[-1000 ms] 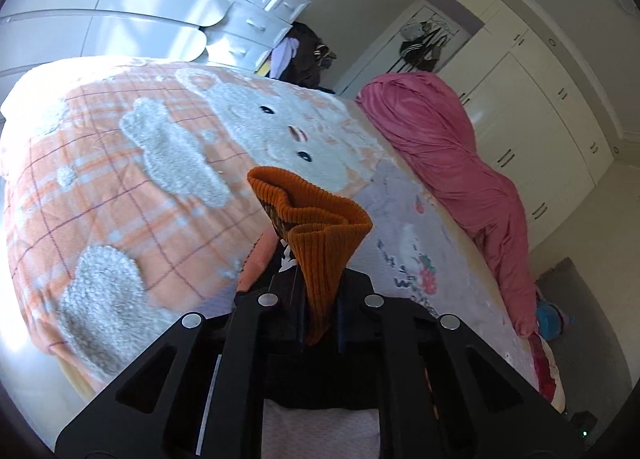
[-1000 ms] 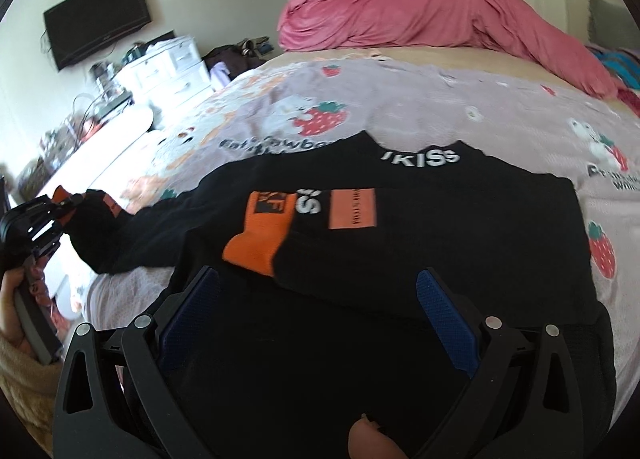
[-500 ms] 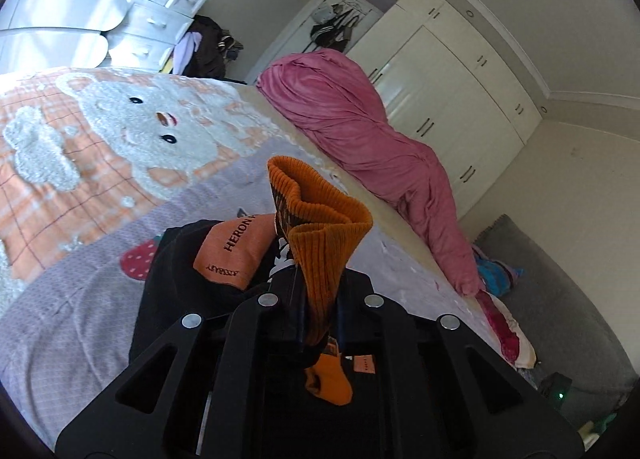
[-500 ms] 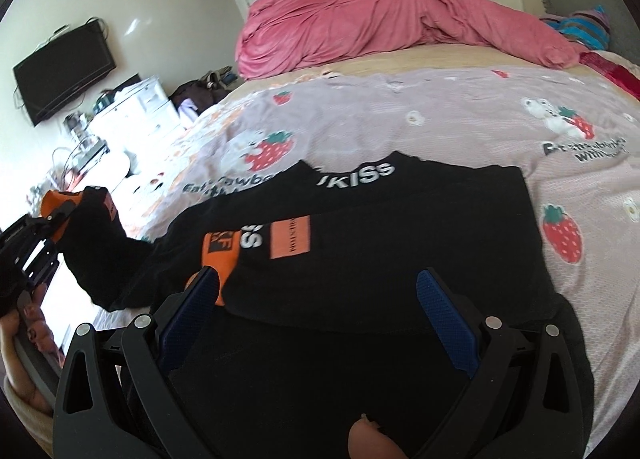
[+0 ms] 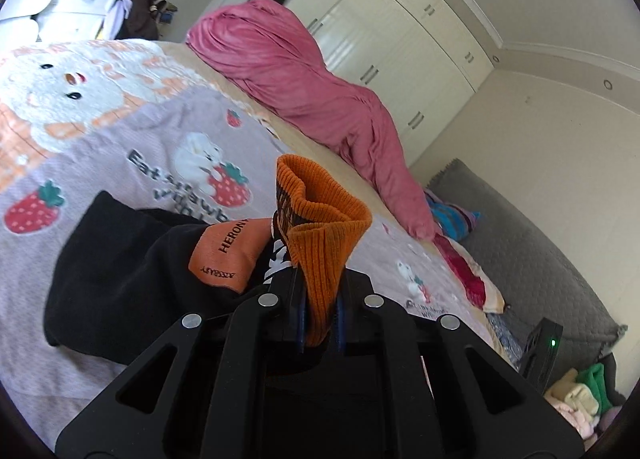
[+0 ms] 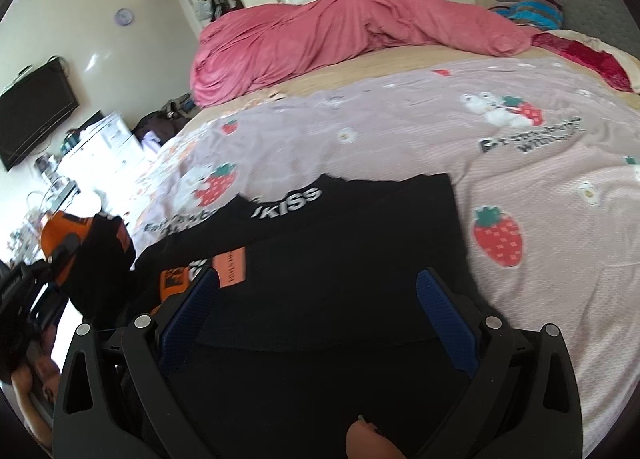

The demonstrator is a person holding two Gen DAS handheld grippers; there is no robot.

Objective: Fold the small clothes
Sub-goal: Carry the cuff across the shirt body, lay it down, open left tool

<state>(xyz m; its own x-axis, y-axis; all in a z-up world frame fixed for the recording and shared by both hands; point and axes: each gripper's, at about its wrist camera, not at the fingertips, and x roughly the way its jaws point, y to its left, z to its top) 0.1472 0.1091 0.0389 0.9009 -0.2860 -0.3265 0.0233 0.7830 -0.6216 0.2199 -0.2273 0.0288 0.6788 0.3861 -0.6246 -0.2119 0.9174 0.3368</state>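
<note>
1. My left gripper (image 5: 318, 323) has its jaws clamped on the orange ribbed cuff (image 5: 320, 243) of the black sweatshirt (image 6: 340, 279); the cuff stands up out of the blue pads (image 5: 301, 317).
2. My right gripper (image 6: 320, 319) has its jaws spread wide with nothing pressed between them, hanging over the sweatshirt's body.
3. The sweatshirt lies flat on the strawberry-print blanket (image 6: 540, 163), white lettering at about 11 o'clock from my right gripper, one sleeve already folded across the chest with its orange patch (image 6: 230, 261) showing.
4. In the right wrist view, the held sleeve (image 6: 100, 259) stretches off towards 9 o'clock, lifted clear of the bed, I think, though that edge is blurred.
5. A pink duvet (image 6: 340, 27) is heaped at 12 o'clock, well apart from the sweatshirt.
</note>
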